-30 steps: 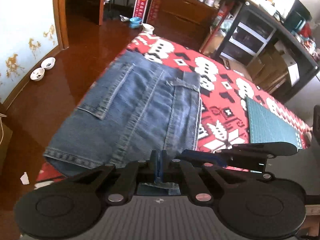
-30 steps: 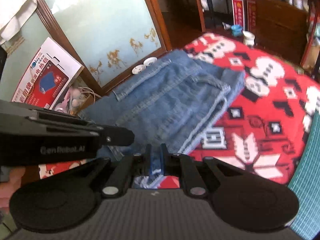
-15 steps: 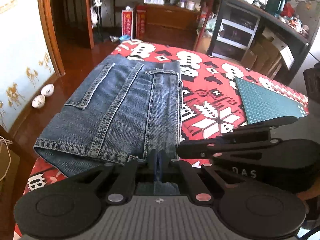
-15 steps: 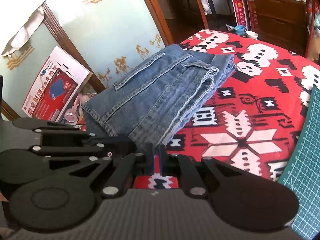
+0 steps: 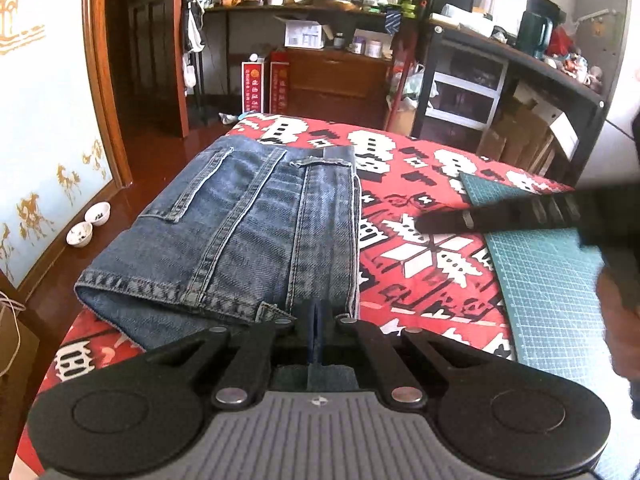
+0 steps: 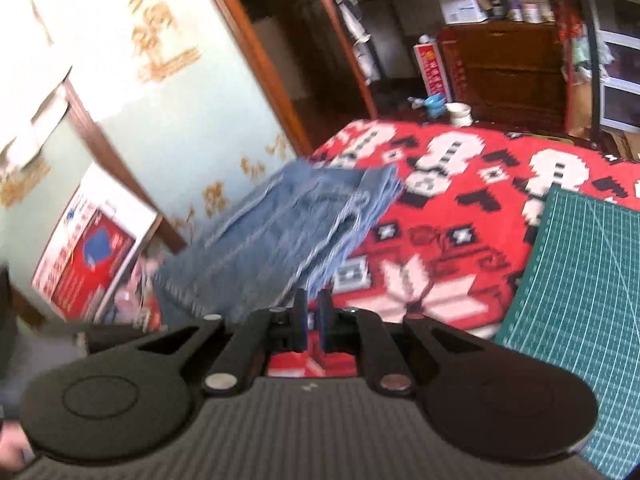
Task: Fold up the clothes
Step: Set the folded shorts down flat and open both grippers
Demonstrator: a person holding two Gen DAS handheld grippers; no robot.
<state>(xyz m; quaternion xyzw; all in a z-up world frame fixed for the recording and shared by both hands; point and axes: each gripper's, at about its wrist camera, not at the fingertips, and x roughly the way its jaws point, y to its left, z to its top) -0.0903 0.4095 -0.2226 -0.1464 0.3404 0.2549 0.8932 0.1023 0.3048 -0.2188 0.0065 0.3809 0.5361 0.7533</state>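
Left hand-held gripper (image 5: 316, 316) level, pinching jeans (image 5: 240, 232)

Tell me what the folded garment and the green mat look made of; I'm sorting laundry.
The folded garment looks like faded blue denim: twill weave, doubled seams. The green mat seems smooth, matte vinyl or rubber with a printed grid, likely a cutting mat.

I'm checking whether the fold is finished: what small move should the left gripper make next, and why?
Probably open the left gripper and let go. Its fingers are closed on the near edge of the jeans, which already lie folded flat on the red patterned cloth, and the right gripper is slightly open, holding nothing.
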